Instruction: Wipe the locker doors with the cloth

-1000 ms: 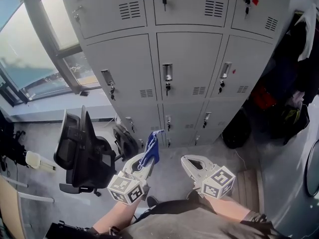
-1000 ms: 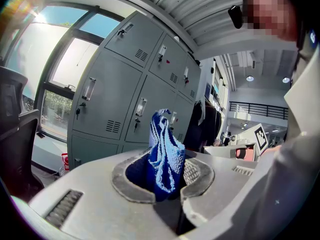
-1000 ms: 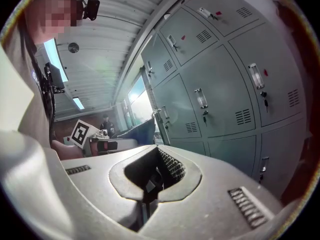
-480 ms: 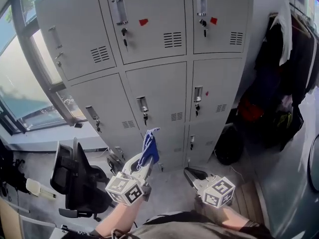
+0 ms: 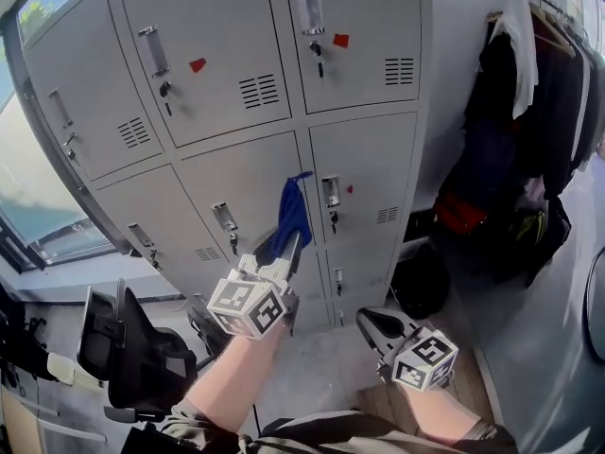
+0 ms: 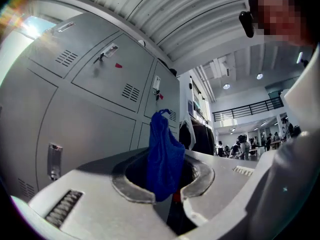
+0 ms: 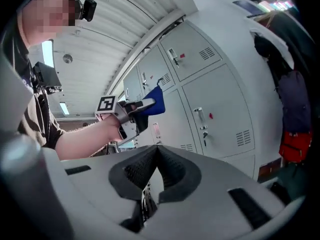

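Observation:
A bank of grey locker doors (image 5: 248,176) with handles and keys fills the wall ahead. My left gripper (image 5: 286,251) is raised in front of the middle row, shut on a blue cloth (image 5: 292,213) that sticks up from its jaws close to the doors; I cannot tell whether it touches them. In the left gripper view the cloth (image 6: 164,154) stands up between the closed jaws, with the lockers (image 6: 95,114) on the left. My right gripper (image 5: 371,318) hangs low, shut and empty. The right gripper view shows the left gripper (image 7: 131,109), the cloth (image 7: 156,99) and the doors (image 7: 220,104).
Dark coats (image 5: 515,121) hang on a rack at the right, with a red bag (image 5: 460,212) and a black bag (image 5: 422,278) under them. A black office chair (image 5: 132,359) stands at the lower left beside a window (image 5: 33,218).
My left gripper has lifted the blue cloth from waist height up to the middle row of lockers. The view has tilted upward. My right gripper has stayed low.

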{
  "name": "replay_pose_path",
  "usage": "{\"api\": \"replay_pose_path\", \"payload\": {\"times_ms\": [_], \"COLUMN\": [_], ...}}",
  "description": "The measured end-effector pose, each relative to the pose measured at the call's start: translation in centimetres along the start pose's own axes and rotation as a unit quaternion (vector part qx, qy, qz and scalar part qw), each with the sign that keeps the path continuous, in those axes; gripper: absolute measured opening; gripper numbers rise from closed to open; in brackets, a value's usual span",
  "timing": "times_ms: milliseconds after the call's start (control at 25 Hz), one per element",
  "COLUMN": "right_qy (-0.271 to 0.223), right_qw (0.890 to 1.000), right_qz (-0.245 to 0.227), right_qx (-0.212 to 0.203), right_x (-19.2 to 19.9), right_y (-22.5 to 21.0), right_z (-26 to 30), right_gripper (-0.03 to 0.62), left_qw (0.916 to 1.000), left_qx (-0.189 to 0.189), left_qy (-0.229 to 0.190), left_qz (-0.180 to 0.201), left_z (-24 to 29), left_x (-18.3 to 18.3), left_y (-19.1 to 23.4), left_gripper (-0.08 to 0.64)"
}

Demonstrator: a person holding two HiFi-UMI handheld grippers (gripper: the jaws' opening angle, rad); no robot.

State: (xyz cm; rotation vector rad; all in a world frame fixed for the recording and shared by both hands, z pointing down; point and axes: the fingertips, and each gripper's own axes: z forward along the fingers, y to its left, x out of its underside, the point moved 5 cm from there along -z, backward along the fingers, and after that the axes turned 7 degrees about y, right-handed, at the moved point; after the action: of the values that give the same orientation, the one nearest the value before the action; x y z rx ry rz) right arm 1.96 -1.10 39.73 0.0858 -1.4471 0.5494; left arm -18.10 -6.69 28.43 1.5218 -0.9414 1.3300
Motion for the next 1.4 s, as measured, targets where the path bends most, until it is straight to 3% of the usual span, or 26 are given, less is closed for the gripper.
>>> {"api": "replay_pose_path", "payload": {"times_ms": [200,360,560,800,1000,1160,1400], "right_qy": [-0.025,-0.032,-0.034,-0.027,-0.020,-0.005,-0.009], "right_qw": [0.998,0.997,0.997,0.995,0.995,0.996,0.996], "right_qz": [-0.052,-0.073,-0.073,-0.088,-0.071,-0.055,-0.070], "right_qx": [-0.016,-0.020,-0.007,0.037,0.068,0.072,0.049], "right_x": [-6.4,-9.2,-10.4,-12.1,-11.5,-10.3,-12.0], "right_y": [-1.3,-1.4,-1.5,-0.7,0.0,-0.4,-3.2], "right_z": [0.4,1.3,2.6,4.7,6.3,6.7,6.5], "right_gripper": [0.006,0.006,0.006,0.006,0.006,0.006,0.006], "left_qw": [0.9997,0.9989,0.9978,0.9967,0.9954,0.9967,0.9972], "left_qx": [-0.013,-0.020,-0.025,-0.009,0.006,0.008,-0.018], "left_qy": [-0.018,-0.022,-0.019,-0.013,-0.022,-0.020,-0.008], "left_qz": [0.012,0.037,0.058,0.079,0.093,0.079,0.072], "left_z": [5.4,8.3,10.0,10.3,11.0,12.2,15.0], "left_x": [-1.9,-3.3,-3.9,-4.2,-4.9,-4.4,-3.7], "left_y": [0.4,0.6,1.7,3.4,4.4,4.9,5.3], "left_gripper": [0.092,0.092,0.092,0.092,0.092,0.092,0.092]}}
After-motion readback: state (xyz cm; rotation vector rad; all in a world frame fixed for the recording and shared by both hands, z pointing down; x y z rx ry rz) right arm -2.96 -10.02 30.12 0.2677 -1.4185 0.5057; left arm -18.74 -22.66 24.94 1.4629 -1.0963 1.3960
